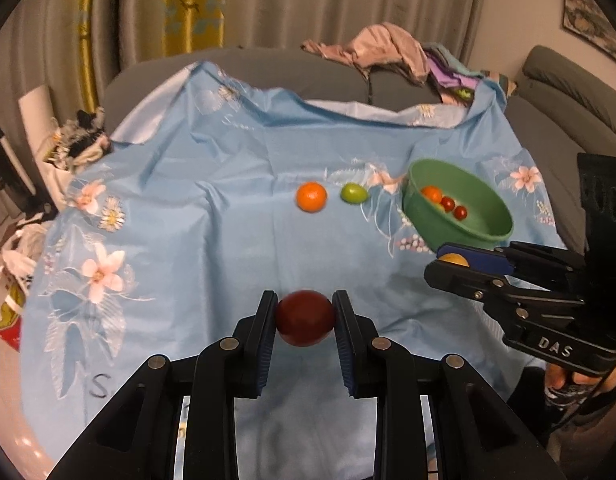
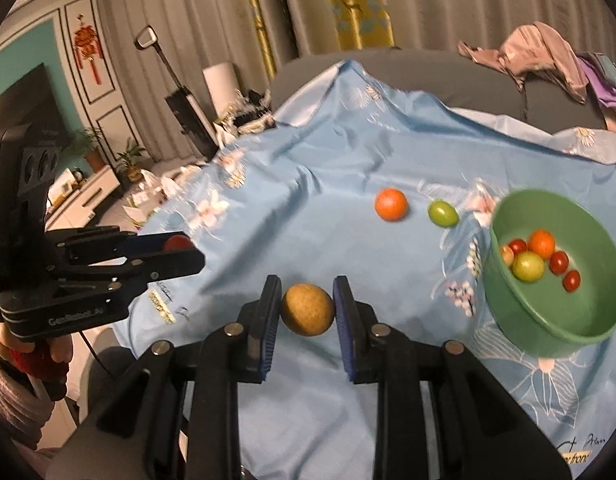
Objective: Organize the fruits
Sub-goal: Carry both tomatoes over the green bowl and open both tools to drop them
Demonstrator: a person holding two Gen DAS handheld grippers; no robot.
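Both grippers carry fruit: the left gripper (image 1: 305,316) has its jaws clamped on a red fruit (image 1: 305,317), the right gripper (image 2: 307,309) on a tan fruit (image 2: 308,309). The bowl (image 2: 520,308) sits toward the cloth's (image 2: 308,168) right edge, nearer the right gripper; an orange (image 2: 391,204) and a green fruit (image 2: 443,213) lie left of it.

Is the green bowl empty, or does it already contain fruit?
Not empty. The green bowl holds several fruits: an orange one, a green one and small red ones.

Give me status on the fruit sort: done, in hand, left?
Done: several fruits already sit in the green bowl. In hand: left gripper clamps a dark red fruit; right gripper clamps a yellow-brown fruit. Left: the orange and green fruit on the cloth.
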